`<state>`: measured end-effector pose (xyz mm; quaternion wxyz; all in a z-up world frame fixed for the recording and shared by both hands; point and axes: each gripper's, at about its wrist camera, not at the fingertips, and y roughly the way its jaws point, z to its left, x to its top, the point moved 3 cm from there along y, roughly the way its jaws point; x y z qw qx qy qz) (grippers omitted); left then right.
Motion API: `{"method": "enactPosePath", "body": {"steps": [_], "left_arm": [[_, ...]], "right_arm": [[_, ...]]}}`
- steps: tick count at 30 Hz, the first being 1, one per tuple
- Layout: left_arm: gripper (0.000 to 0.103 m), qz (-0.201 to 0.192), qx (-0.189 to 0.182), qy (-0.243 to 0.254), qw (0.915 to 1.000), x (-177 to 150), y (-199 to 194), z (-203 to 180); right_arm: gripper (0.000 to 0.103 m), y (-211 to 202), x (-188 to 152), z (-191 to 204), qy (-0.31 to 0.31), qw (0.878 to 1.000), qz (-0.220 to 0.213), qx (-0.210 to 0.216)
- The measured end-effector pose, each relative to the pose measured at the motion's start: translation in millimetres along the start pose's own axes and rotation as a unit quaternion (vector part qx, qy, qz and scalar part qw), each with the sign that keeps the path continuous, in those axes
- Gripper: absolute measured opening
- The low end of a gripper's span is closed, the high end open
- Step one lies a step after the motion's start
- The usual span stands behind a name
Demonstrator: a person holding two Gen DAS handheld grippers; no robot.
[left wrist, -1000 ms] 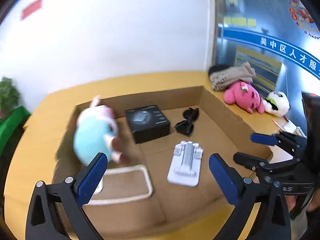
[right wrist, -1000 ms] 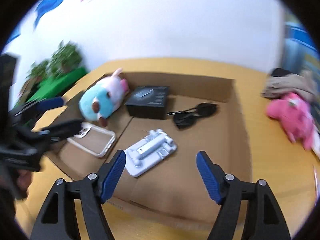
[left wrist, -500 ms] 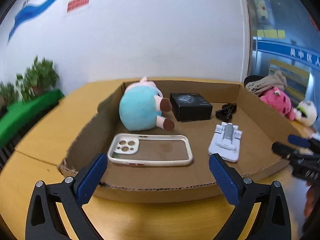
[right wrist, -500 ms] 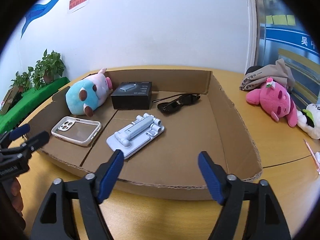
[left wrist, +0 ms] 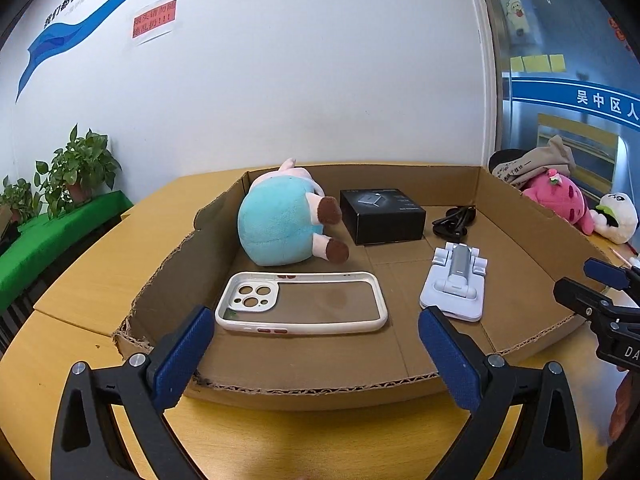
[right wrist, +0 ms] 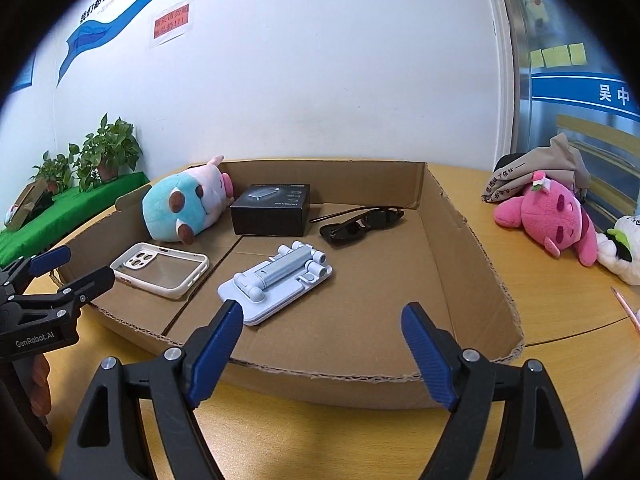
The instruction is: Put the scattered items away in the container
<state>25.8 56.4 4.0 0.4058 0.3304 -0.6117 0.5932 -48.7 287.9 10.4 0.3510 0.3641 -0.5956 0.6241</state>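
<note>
Both jaws are held spread and empty before the cardboard box (right wrist: pixel 472 248); the right gripper (right wrist: pixel 322 330) is seen opening wider, the left gripper (left wrist: pixel 312 340) beside it.

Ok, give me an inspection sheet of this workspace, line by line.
Surface: wooden table, bare in front of the box.
Job's things: cardboard box holds blue plush, black carton, sunglasses, phone case, white folding stand.
Clutter: pink plush, white plush and a beige cloth lie outside the box on the table.
Grippers: left hand-held gripper open, empty; right hand-held gripper opening, empty.
Cables: nothing seen.
Surroundings: white wall, potted plants.
</note>
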Motion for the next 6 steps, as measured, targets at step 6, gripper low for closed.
{"method": "enactPosePath", "body": {"steps": [6], "left_arm": [[0.103,0.001,0.001,0.000,1.0000,0.0,0.3,-0.4]], "right_arm": [[0.082,-0.7,2.0,-0.1,0.000,1.000,0.000,0.000]]}}
